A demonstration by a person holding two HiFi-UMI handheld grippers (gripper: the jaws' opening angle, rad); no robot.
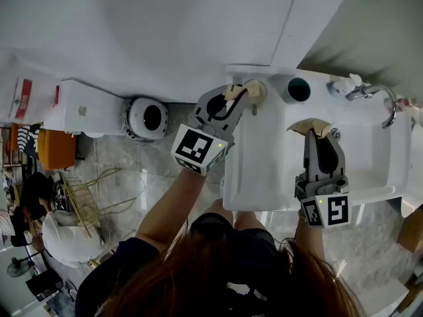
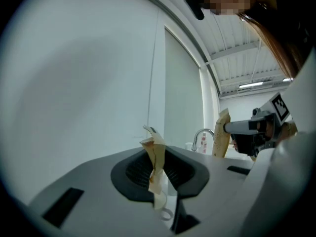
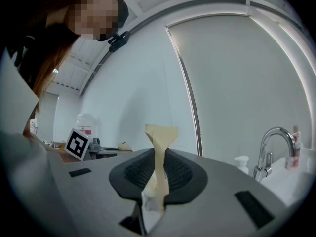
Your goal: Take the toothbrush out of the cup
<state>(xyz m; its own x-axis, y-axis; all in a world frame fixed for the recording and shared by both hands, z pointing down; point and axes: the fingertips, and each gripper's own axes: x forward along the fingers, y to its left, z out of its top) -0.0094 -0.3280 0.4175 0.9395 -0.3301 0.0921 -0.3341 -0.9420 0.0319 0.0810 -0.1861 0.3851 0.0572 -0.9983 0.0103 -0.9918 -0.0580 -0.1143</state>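
Note:
My left gripper (image 1: 241, 92) hovers over the back left corner of the white sink (image 1: 264, 170), its taped tips beside a beige round cup (image 1: 257, 92). In the left gripper view its jaws (image 2: 154, 147) are shut on a thin pale toothbrush (image 2: 159, 200) that runs upright between the pads, one end poking out above the tape. My right gripper (image 1: 310, 125) hangs over the basin with its taped jaws (image 3: 159, 132) shut and nothing seen in them. Most of the toothbrush is hidden by the tape.
A white cup with a dark mouth (image 1: 298, 89) stands on the sink's back ledge. The chrome tap (image 1: 373, 94) is at the back right, with a small pump bottle (image 3: 242, 163) near it. A wall rises just behind the sink. A white round appliance (image 1: 149, 117) sits on the floor to the left.

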